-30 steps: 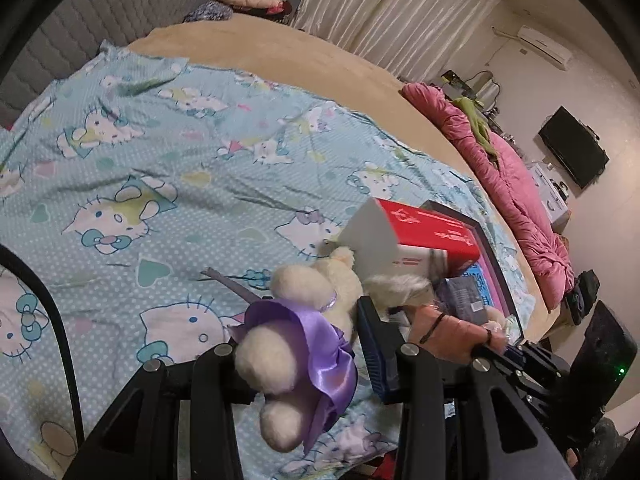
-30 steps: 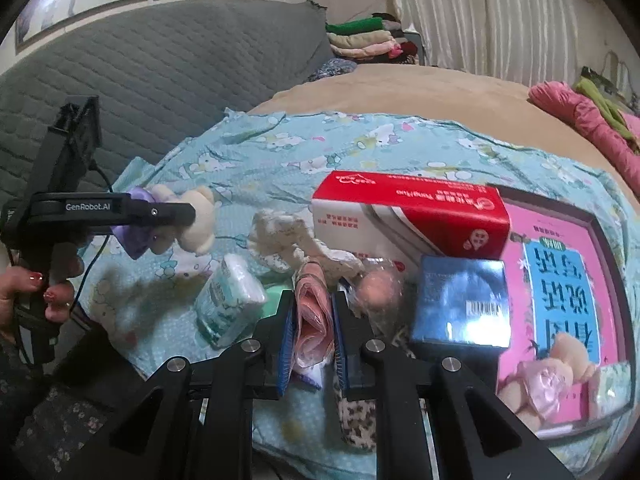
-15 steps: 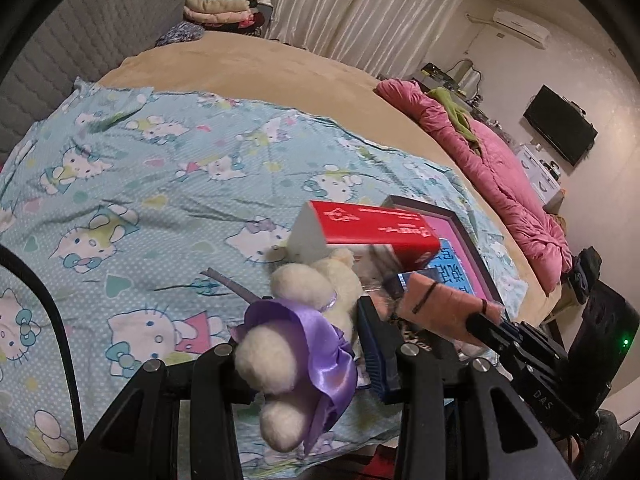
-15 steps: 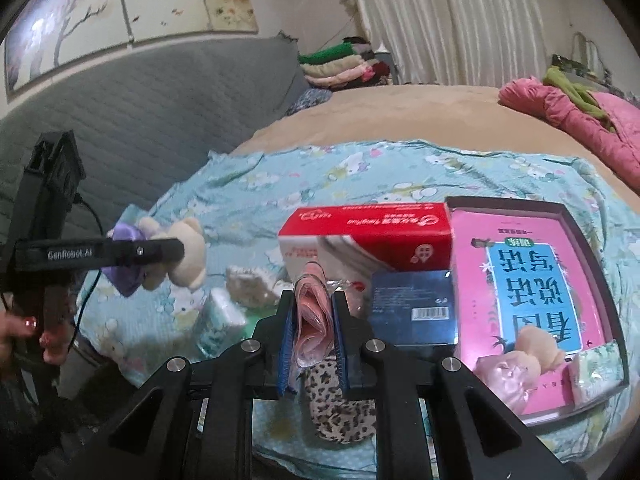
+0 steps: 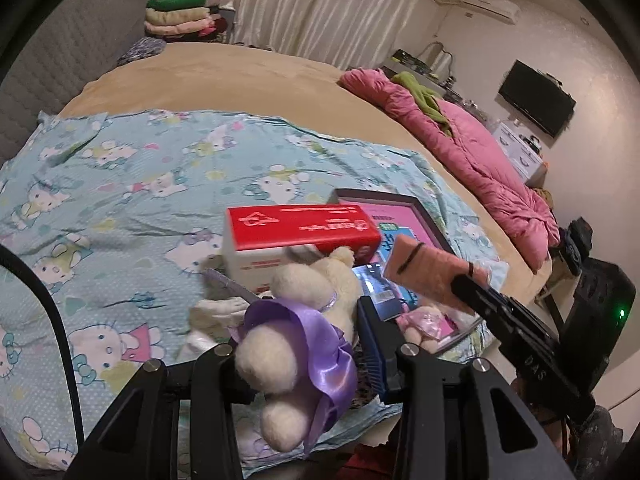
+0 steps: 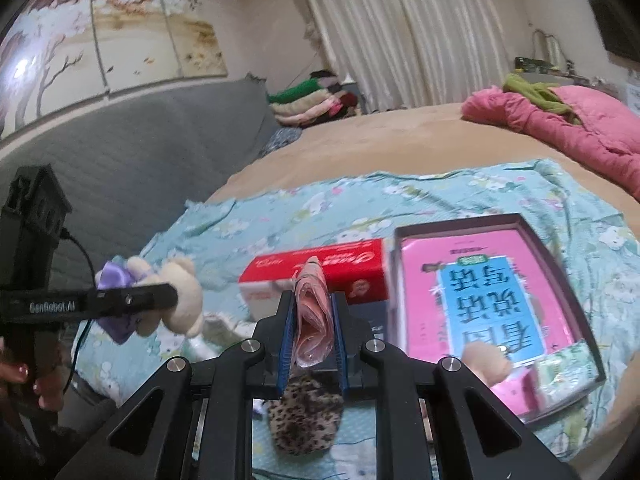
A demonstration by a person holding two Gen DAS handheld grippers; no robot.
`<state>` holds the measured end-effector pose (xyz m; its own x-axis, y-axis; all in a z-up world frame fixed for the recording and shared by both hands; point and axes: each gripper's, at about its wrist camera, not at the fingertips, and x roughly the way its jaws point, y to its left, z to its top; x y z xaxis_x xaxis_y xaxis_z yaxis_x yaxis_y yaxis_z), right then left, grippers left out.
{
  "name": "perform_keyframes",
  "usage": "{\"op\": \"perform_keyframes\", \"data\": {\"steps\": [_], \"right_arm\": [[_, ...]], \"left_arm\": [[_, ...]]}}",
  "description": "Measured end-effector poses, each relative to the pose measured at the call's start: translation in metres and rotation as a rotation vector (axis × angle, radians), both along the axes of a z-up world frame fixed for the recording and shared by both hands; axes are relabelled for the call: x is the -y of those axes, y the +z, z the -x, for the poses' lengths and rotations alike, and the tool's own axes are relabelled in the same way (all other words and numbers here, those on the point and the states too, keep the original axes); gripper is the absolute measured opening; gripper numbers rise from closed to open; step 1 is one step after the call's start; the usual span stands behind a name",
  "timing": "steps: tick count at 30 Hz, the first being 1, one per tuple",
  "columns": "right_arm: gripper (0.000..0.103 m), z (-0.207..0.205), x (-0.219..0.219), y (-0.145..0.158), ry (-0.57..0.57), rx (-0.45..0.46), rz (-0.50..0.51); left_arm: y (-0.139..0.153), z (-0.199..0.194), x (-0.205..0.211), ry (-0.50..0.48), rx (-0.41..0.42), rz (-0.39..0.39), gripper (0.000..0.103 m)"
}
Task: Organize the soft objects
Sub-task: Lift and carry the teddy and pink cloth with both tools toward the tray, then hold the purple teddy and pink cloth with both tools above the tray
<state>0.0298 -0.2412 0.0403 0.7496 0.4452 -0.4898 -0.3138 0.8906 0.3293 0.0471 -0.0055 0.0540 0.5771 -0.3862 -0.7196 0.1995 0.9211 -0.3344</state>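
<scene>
Red tissue box [image 5: 300, 232] beside pink book [image 6: 492, 296]; wall television [image 5: 536, 98]; white curtains [image 6: 404, 32].

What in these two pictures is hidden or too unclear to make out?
- Plush bear, left view: its face is turned away.
- Pink folded cloth, right view: its lower end is hidden behind the right gripper.
- Leopard-print item, right view: partly covered by the gripper frame.
- Blue box, left view: mostly behind the bear.
</scene>
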Motion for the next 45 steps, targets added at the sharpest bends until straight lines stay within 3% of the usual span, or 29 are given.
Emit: {"op": "perform_keyframes", "data": {"steps": [16,28,40,45], "right_arm": [[0.018,-0.002,0.083,0.003,-0.218,0.018,-0.083],[0.018,0.000,0.124,-0.004,-0.327,0.014,-0.126],[0.018,0.000,0.143,-0.010,-0.371,0.007,-0.156],[0.018,0.000,0.150,-0.014,-0.386,-0.002,-0.170]], "left_arm": [[0.017,-0.014,0.095,-0.156,0.021,-0.048,0.041],[0.008,-0.036,0.150,-0.238,0.014,-0.077,0.041],[-0.019,-0.059,0.179,-0.246,-0.032,-0.107,0.041],[-0.030,-0.072,0.185,-0.203,-0.057,-0.116,0.041]]}}
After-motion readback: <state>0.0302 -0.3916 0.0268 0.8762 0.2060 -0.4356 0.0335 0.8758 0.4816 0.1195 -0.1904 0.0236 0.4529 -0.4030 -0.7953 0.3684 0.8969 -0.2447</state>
